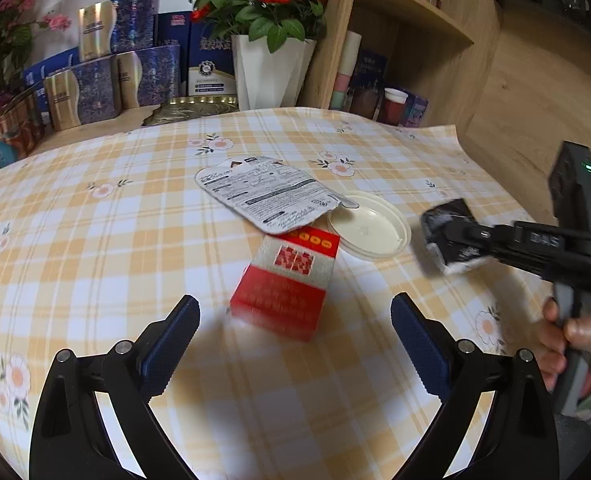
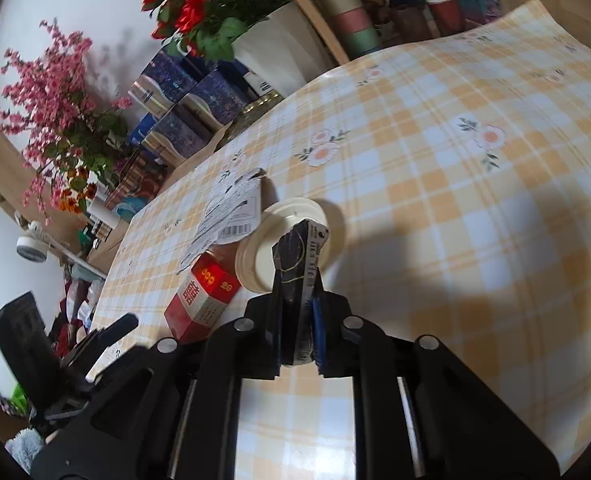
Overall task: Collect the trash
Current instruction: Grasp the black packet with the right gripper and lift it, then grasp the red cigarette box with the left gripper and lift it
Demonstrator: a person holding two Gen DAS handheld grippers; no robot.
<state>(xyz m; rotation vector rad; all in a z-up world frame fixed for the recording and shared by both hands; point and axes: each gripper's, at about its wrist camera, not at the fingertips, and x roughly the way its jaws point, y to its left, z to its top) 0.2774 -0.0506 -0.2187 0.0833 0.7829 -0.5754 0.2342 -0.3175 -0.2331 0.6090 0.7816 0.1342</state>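
Observation:
A red and white cigarette box (image 1: pixel 285 280) lies on the checked tablecloth (image 1: pixel 95 240), just ahead of my open left gripper (image 1: pixel 295 320), whose blue pads stand wide apart with nothing between them. Beyond the box rests a printed card backing (image 1: pixel 267 196), and beside it a cream plastic lid (image 1: pixel 369 226). My right gripper (image 2: pixel 300 312) is shut on a flattened black wrapper (image 2: pixel 299 272), which sticks up between its pads. In the left wrist view the right gripper (image 1: pixel 451 236) hovers over the table's right side, holding the black wrapper (image 1: pixel 449 216). The lid (image 2: pixel 259 256) and the box (image 2: pixel 203 304) lie behind the wrapper.
A white vase of red roses (image 1: pixel 271 68), blue and gold gift boxes (image 1: pixel 107 76) and a brass tray (image 1: pixel 191 108) line the table's far edge. A wooden shelf (image 1: pixel 407 40) with cups stands at the back right. A person's hand (image 1: pixel 575 344) grips the right tool's handle.

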